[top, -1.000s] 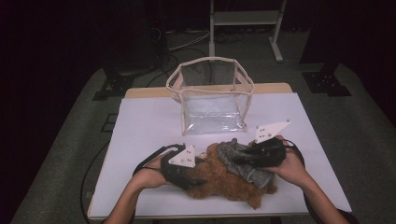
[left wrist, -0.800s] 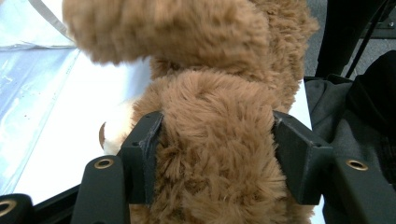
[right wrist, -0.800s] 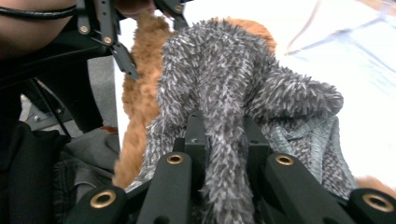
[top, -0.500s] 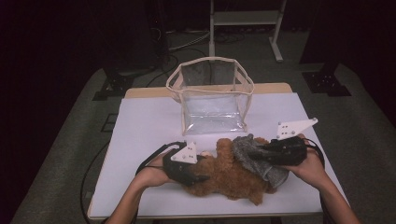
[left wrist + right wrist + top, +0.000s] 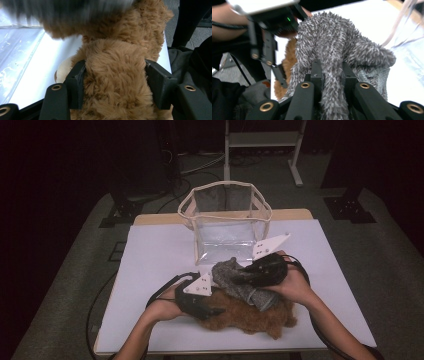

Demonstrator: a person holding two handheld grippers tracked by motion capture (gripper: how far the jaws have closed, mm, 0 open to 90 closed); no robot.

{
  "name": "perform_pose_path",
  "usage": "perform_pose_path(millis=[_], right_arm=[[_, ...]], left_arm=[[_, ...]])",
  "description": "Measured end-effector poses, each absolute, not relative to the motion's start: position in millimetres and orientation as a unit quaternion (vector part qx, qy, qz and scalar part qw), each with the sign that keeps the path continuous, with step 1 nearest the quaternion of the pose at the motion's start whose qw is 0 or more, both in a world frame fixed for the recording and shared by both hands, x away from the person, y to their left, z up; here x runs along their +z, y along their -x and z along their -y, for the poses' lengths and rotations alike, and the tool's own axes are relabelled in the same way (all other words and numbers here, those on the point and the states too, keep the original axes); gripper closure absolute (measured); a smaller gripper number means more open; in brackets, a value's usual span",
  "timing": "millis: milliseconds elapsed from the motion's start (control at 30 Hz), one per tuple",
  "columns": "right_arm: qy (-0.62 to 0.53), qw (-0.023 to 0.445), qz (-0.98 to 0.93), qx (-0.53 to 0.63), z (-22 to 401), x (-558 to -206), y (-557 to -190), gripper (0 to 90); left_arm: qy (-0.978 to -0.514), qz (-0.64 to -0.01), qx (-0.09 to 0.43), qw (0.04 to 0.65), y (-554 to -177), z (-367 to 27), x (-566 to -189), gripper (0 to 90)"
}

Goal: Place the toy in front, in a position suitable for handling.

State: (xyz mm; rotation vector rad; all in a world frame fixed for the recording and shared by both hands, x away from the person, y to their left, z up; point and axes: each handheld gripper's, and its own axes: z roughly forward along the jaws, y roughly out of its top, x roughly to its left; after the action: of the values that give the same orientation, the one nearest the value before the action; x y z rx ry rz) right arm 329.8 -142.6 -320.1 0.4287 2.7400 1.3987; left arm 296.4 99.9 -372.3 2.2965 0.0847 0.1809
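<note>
A brown plush toy (image 5: 260, 320) lies on the white table (image 5: 160, 250) near its front edge. My left gripper (image 5: 214, 312) is shut on one furry limb of it (image 5: 115, 75), with the jaws pressing in from both sides (image 5: 115, 85). A grey fuzzy soft piece (image 5: 231, 274) hangs lifted just above the brown toy, and my right gripper (image 5: 246, 274) is shut on a fold of it (image 5: 332, 45), the two jaws close together (image 5: 331, 75). In the right gripper view the left gripper (image 5: 265, 47) and the brown toy (image 5: 288, 65) show behind the grey piece.
A clear plastic bag with cream trim (image 5: 225, 220) stands open and upright at the back middle of the table, just beyond the grippers. Cables trail from both grippers over the front edge. Dark floor and stand legs surround the table.
The right gripper swung out to the right, then came back left and a little higher with the grey piece in it. The left gripper kept its grip and place.
</note>
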Motion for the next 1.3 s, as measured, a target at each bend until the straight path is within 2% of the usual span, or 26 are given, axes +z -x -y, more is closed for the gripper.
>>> perform_pose_path(millis=[100,267,633,867,1100,1300], right_arm=[[-0.144,0.017,-0.894,0.423,141.3,-334.3,-332.8,77.0],[-0.169,0.002,-0.885,0.433,164.5,-351.7,-331.4,77.9],[-0.191,0.003,-0.873,0.449,189.1,-363.5,-329.9,78.2],[-0.199,0.021,-0.874,0.442,198.2,-350.6,-328.9,78.0],[-0.166,0.045,-0.878,0.447,177.9,-317.0,-327.3,77.7],[-0.164,0.029,-0.893,0.419,154.7,-329.3,-343.1,77.5]], left_arm=[[-0.91,-0.031,0.07,0.407,-295.4,-100.4,-372.4,39.3],[-0.91,-0.03,0.069,0.407,-296.0,-100.1,-372.2,38.1],[-0.908,-0.058,0.069,0.409,-301.9,-118.2,-367.2,29.6],[-0.902,-0.062,0.054,0.423,-303.9,-117.2,-376.7,41.1],[-0.906,-0.046,0.057,0.418,-300.3,-109.0,-376.6,42.5],[-0.908,-0.034,0.056,0.415,-296.5,-106.6,-376.5,42.5]])
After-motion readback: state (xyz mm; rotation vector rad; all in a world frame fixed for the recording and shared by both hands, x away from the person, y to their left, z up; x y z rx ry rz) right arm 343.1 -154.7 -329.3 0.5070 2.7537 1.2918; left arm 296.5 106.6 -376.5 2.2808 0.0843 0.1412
